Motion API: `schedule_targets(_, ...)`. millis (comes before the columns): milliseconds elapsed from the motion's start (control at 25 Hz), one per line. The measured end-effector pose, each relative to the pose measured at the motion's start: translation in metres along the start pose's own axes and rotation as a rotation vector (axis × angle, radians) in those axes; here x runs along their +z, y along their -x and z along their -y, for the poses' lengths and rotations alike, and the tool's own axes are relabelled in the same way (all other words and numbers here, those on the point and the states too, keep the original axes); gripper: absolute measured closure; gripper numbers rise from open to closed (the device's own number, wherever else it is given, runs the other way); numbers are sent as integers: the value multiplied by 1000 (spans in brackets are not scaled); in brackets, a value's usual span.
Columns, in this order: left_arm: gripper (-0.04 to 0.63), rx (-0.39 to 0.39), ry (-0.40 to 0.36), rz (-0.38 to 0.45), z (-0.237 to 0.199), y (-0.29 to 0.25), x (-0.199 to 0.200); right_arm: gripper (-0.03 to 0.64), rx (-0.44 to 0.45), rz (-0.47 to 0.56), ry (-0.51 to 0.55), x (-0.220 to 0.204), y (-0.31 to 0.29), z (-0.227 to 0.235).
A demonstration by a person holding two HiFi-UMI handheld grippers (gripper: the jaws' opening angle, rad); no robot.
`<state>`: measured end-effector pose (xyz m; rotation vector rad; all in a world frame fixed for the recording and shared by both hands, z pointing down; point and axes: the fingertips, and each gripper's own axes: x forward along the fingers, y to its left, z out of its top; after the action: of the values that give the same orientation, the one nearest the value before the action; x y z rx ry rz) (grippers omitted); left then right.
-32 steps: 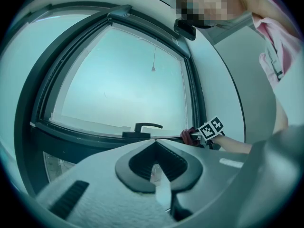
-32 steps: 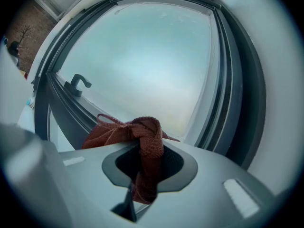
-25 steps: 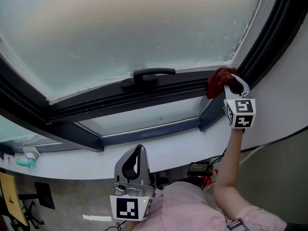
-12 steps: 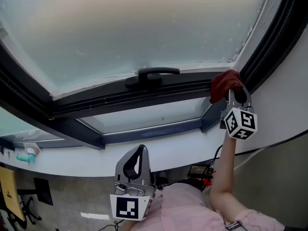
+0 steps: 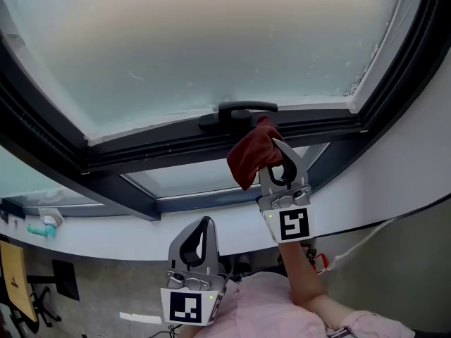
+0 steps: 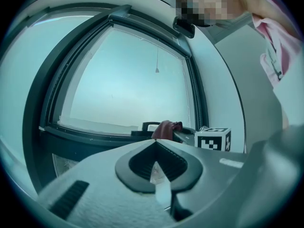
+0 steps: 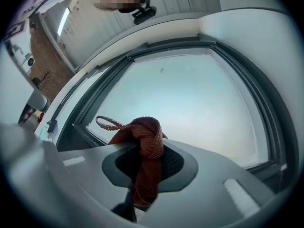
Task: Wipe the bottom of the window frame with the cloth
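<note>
The right gripper [image 5: 276,155] was clamped shut on the dark red cloth [image 5: 251,159], which bunched above its jaws with a loose loop sticking out to one side. The cloth sat at the bottom rail of the dark window frame [image 5: 162,152], just below and beside the black handle [image 5: 238,113], about midway along that rail. Whether it pressed on the rail could not be told.

The left gripper [image 5: 203,225] hung low near the person's body, well apart from the frame. Its jaws were closed together with nothing between them.

Above the rail, a large frosted pane [image 5: 211,41] filled the frame, pale and hazy. A narrower pane [image 5: 204,176] lay beneath it. A white sill [image 5: 106,239] curved under the window, with a small teal object [image 5: 36,236] at its left end. A cable [image 5: 384,224] ran down the grey wall at the right.
</note>
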<state>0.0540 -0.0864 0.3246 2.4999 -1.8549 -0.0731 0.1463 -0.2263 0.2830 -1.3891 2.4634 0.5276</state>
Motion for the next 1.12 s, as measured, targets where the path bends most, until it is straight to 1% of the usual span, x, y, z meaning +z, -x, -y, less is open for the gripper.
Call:
schedule_targets(40, 598, 11, 2, -1, -5, 3, 0, 546, 5, 8, 11, -4, -3, -11)
schedule_targets(120, 598, 34, 3, 1, -14, 8, 0, 546, 26, -30, 73, -21, -7, -26)
schedule_targets(240, 598, 65, 3, 7, -26, 13, 2, 546, 99, -165, 295, -50, -13, -40)
schedule_targets(280, 598, 71, 3, 7, -29, 14, 3, 552, 108, -174, 331, -53, -15, -41)
schedule_targets(320, 598, 75, 4, 6, -31, 15, 3, 554, 110, -167, 342, -53, -16, -42)
schedule_targets(480, 598, 90, 7, 12, -36, 16, 2, 548, 120, -169, 332, -56, -16, -40)
schedule_targets(640, 598, 89, 8, 22, -36, 13, 3, 548, 124, -170, 359, -55, -16, -36)
schedule_targets(680, 598, 86, 8, 23, -35, 12, 3, 548, 107, -159, 333, -54, -16, -32)
schedule_targets(800, 598, 78, 9, 26, -30, 8, 3, 548, 17, -71, 139, -45, -16, -19)
schedule_targets(840, 598, 76, 14, 28, -28, 6, 3, 548, 10, -60, 116, -44, -16, -16)
schedule_targets(920, 598, 72, 28, 30, -24, 3, 3, 548, 28, -71, 141, -45, -15, -13)
schedule_targets(1000, 598, 57, 14, 28, -20, 1, 2, 548, 53, -104, 198, -48, -13, -10)
schedule_targets(1120, 598, 48, 7, 26, -16, -1, 2, 548, 18, -85, 135, -46, -11, 0)
